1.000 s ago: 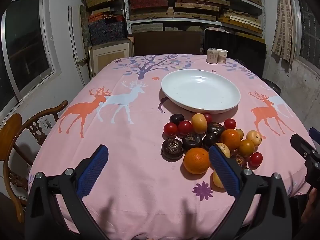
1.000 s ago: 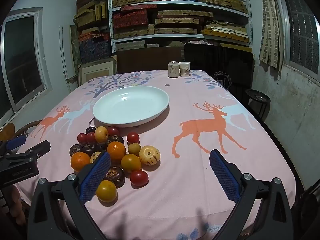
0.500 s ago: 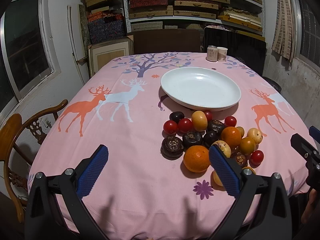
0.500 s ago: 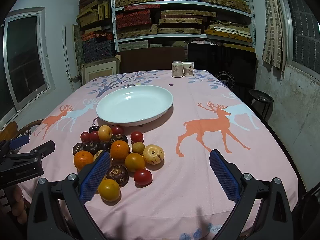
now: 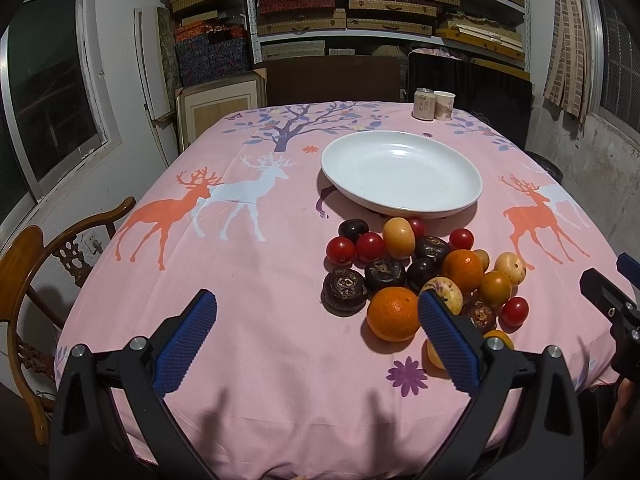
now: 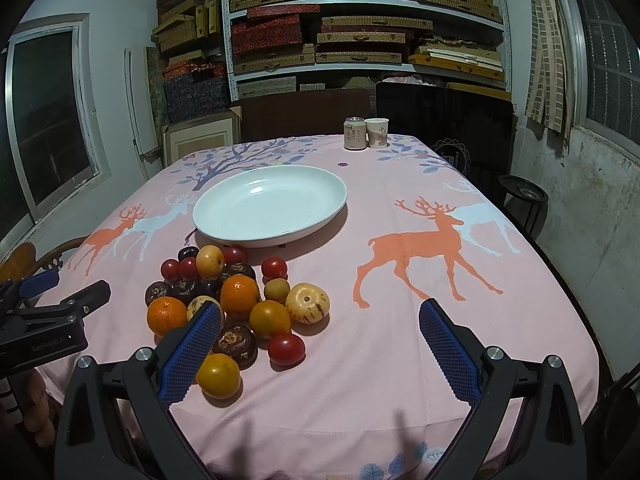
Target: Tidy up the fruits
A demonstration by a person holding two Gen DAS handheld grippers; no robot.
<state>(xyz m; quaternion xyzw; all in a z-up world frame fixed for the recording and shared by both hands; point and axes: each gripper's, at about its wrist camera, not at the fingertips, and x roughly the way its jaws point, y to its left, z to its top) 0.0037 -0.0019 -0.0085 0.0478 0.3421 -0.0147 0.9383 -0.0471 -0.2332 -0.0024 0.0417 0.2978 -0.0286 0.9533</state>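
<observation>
- Wooden chair (image 5: 28,276) at 9 o'clock of the left wrist view, tucked against the tabletop (image 5: 248,320) edge.
- Left gripper (image 5: 316,336) low over the near edge of the pink deer-print cloth, fingers (image 5: 186,342) spread wide, holding nothing; bare cloth between them.
- Fruit pile (image 5: 420,272) at about 2 o'clock from the left gripper, resting on the cloth just in front of the white plate (image 5: 400,174).
- Large orange (image 5: 393,313) at the pile's near edge, just beside the left gripper's right finger, whether touching cannot be told.
- Dark wrinkled fruit (image 5: 344,290) at 10 o'clock of that orange, touching or nearly so.
- Red cherry tomatoes, yellow and purple fruits packed close behind.
- Plate empty, at 12 o'clock of the pile.
- Can (image 6: 355,133) and paper cup (image 6: 377,132) side by side at the far tabletop edge.
- Right gripper (image 6: 320,344) at 6 o'clock of the right wrist view, fingers (image 6: 450,350) wide apart, empty; left finger over the pile's near fruits, a yellow-orange fruit (image 6: 218,375) just beside it.
</observation>
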